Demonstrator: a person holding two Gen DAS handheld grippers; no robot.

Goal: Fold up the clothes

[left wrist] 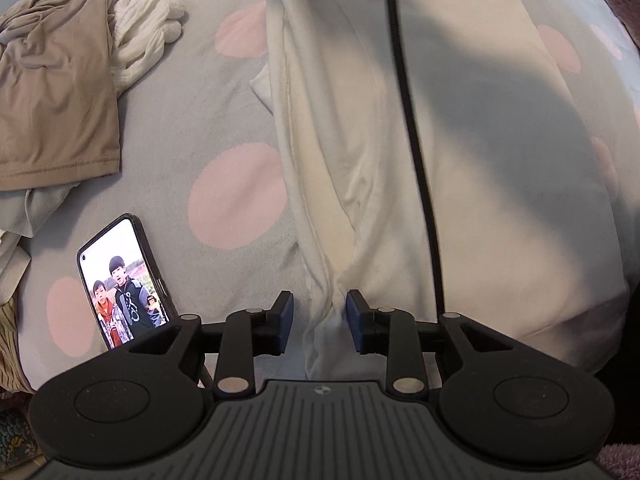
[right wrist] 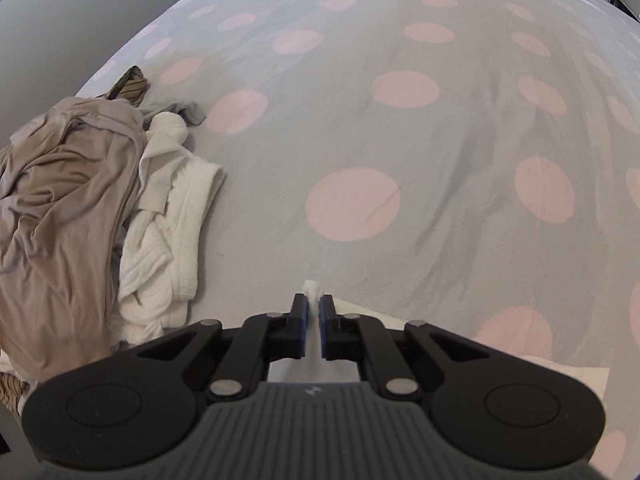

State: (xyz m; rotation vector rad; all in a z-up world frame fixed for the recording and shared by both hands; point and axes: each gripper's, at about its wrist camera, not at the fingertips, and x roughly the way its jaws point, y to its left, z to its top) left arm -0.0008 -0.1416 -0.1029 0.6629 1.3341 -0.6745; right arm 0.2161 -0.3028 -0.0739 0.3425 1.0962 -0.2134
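Mid-fold on the bed [right wrist: 460, 152]: the right claw [right wrist: 314, 322] is clamped on the cream garment [left wrist: 420, 140]'s edge, the left claw [left wrist: 319, 322] sits apart astride a bunched hem, needing to close first.

My left tool [left wrist: 319, 322] points forward and low, its two blue-padded fingers [left wrist: 285, 322] standing apart with a bunched fold of cloth in the gap, neither pad clearly pressing it. My right tool [right wrist: 314, 326] also reaches forward, its fingers [right wrist: 301, 326] drawn nearly together, pinching a thin white edge between the pads.
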